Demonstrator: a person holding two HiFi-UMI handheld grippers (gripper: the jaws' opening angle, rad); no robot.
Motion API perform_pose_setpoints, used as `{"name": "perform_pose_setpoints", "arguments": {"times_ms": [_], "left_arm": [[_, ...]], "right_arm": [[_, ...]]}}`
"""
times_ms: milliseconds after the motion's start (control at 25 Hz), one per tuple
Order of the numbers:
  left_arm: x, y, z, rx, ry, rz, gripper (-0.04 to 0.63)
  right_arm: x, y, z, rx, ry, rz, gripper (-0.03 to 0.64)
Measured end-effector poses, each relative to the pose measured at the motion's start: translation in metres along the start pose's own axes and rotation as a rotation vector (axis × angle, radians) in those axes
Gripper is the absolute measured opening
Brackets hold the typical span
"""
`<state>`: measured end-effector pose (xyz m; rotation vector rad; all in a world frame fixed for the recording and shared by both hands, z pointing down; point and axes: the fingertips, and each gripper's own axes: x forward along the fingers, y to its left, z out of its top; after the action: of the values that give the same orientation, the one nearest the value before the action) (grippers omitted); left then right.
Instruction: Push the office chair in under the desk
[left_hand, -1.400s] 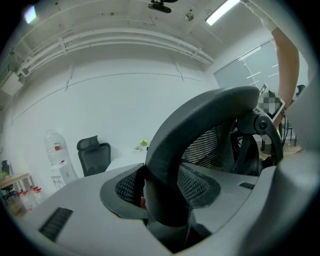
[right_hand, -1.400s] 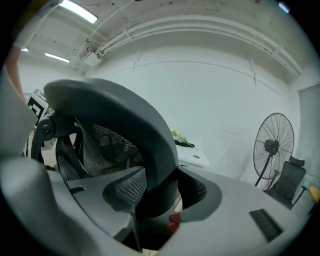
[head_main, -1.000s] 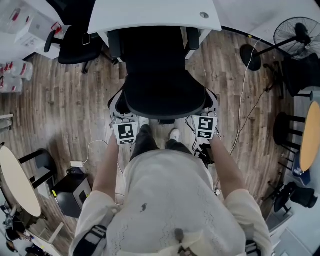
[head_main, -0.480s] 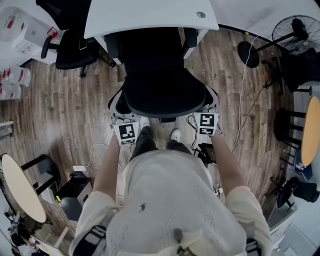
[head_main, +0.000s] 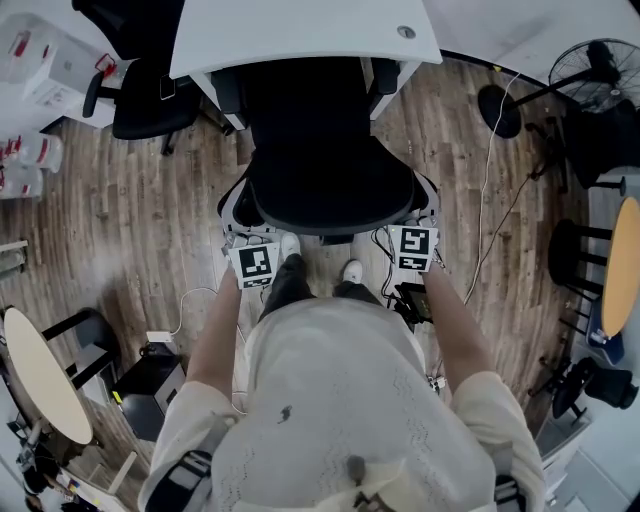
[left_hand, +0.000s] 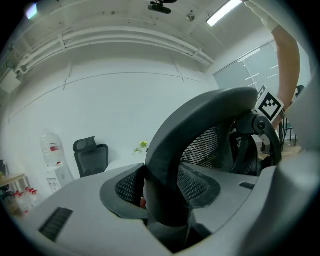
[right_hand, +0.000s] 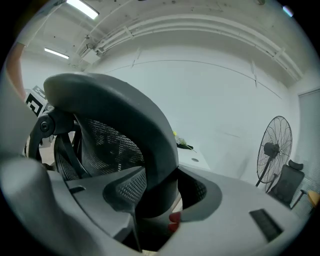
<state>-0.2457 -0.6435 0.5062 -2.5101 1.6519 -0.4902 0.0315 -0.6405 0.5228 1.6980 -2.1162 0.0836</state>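
Note:
The black office chair (head_main: 330, 180) stands with its back to me, its seat partly beneath the white desk (head_main: 300, 30). My left gripper (head_main: 245, 245) holds the backrest's left edge and my right gripper (head_main: 408, 228) holds the right edge. In the left gripper view the curved backrest frame (left_hand: 200, 130) runs between the jaws of the left gripper (left_hand: 165, 200), pads pressed on it. The right gripper view shows the same: the backrest frame (right_hand: 130, 120) is clamped in the right gripper (right_hand: 160, 200).
A second black chair (head_main: 140, 95) stands left of the desk. A standing fan (head_main: 600, 60) and its base (head_main: 497, 110) are at right, with a cable (head_main: 490, 200) trailing over the wood floor. A round table (head_main: 40, 375) and a black box (head_main: 145, 385) are behind left.
The chair has rolled slightly further toward the desk, with both grippers still on its backrest and moving along with it.

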Motion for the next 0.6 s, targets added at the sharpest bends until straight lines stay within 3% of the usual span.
{"name": "perform_pose_setpoints", "arguments": {"times_ms": [600], "left_arm": [[0.026, 0.025, -0.002, 0.007, -0.008, -0.019, 0.218]], "right_arm": [[0.029, 0.006, 0.011, 0.003, 0.006, -0.021, 0.201]]}}
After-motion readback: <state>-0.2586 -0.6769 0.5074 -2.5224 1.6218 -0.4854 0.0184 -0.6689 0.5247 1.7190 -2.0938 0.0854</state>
